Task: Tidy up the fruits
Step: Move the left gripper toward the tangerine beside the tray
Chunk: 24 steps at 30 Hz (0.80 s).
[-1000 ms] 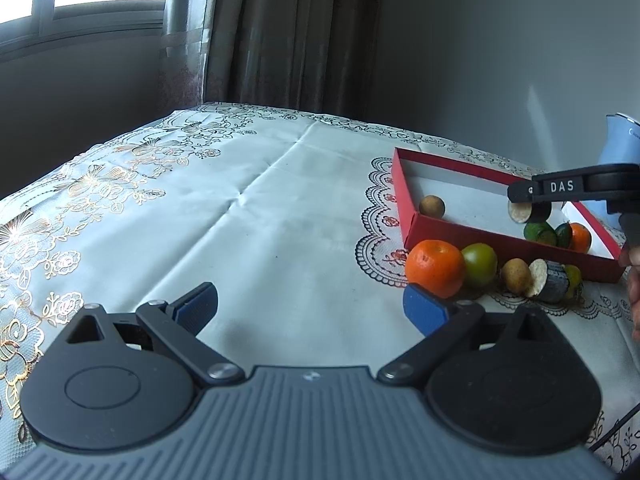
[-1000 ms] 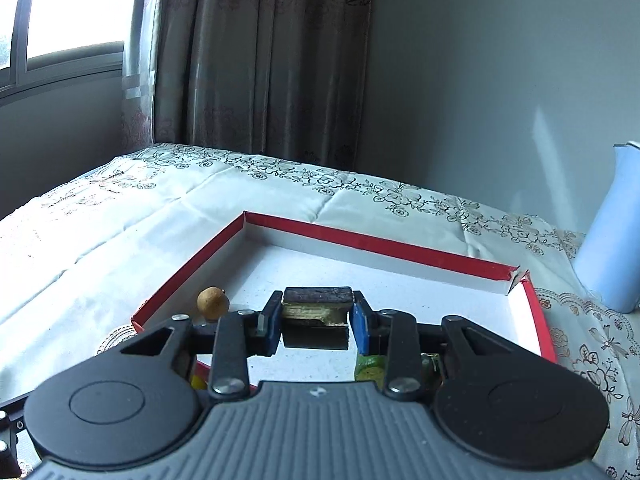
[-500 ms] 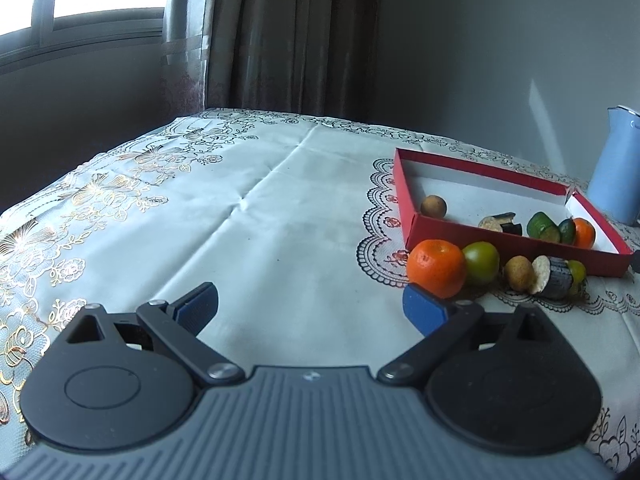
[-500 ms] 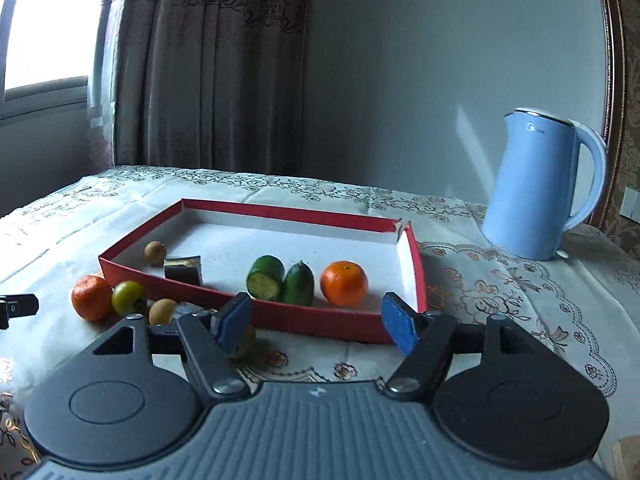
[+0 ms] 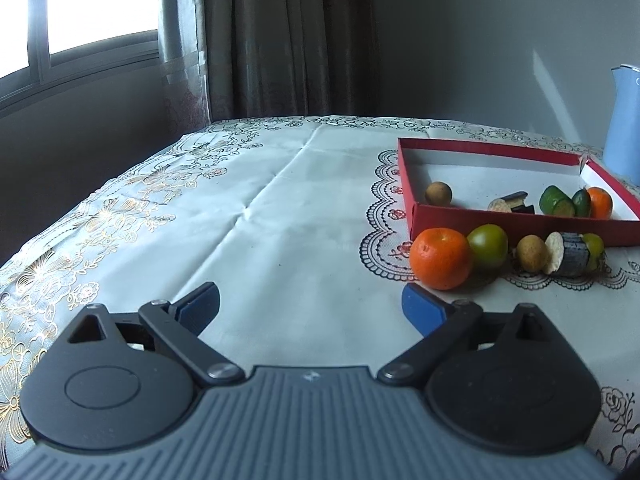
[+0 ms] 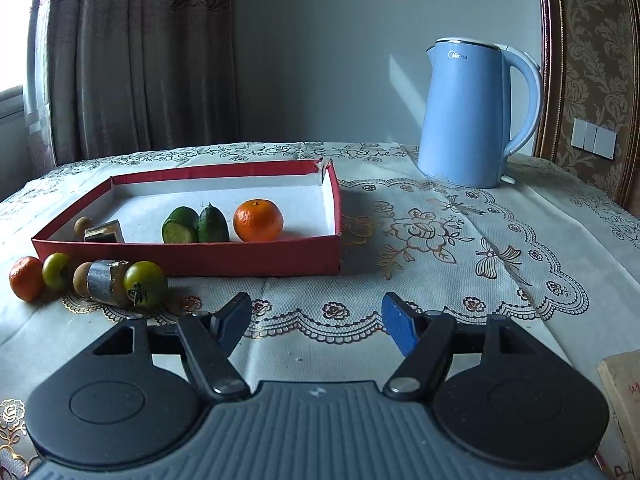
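A red tray (image 6: 188, 257) (image 5: 520, 222) holds a small brown fruit (image 5: 438, 193), a dark cut piece (image 6: 104, 232), two green halves (image 6: 195, 226) and an orange (image 6: 258, 220). In front of the tray lie an orange (image 5: 440, 258), a green tomato (image 5: 488, 246), a brown fruit (image 5: 531, 253), a dark cut piece (image 5: 570, 258) and another green tomato (image 6: 145, 283). My left gripper (image 5: 311, 305) is open over bare cloth, left of this row. My right gripper (image 6: 316, 322) is open and empty, in front of the tray's right end.
A blue electric kettle (image 6: 478, 114) stands behind and right of the tray. A cardboard box corner (image 6: 622, 396) shows at the right edge. The table carries a lace-patterned cloth (image 5: 260, 208); curtains and a wall are behind.
My right gripper let go of the dark cut piece, which now lies in the tray, and drew back toward the near side and right. The left gripper stayed nearly still.
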### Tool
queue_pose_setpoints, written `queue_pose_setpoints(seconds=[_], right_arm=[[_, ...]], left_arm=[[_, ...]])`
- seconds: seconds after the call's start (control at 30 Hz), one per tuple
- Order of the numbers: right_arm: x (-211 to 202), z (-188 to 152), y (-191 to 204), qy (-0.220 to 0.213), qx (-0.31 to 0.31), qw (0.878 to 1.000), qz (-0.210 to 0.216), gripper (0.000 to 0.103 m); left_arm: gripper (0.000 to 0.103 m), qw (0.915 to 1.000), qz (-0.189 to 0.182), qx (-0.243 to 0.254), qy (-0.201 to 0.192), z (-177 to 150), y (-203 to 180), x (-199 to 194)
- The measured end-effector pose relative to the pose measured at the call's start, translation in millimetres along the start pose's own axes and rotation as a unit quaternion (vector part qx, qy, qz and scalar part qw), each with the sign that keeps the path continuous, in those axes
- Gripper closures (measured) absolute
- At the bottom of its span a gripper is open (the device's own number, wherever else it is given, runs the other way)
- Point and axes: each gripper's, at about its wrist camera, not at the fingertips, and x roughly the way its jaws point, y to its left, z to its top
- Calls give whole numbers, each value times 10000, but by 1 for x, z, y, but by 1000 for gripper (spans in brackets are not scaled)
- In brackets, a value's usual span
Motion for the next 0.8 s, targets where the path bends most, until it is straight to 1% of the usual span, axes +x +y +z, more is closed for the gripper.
queue_pose_setpoints(seconds=[0.1,0.27,0.43,0.8], right_arm=[[5,0,-1,165,55,9998,-23,32],[6,0,-1,205,54,9998,-62,32],[4,0,-2,153,63,9998,-124,31],[2,0,-5,99,142,9998,-136,31]], left_arm=[[6,10000,-12,-4,22,0,-2,0],[6,10000,-45,-7,12,3,-5,1],[5,9998,-116,17,-137,7,-8,-1],[5,9999,-38,102,-130,7,-11,1]])
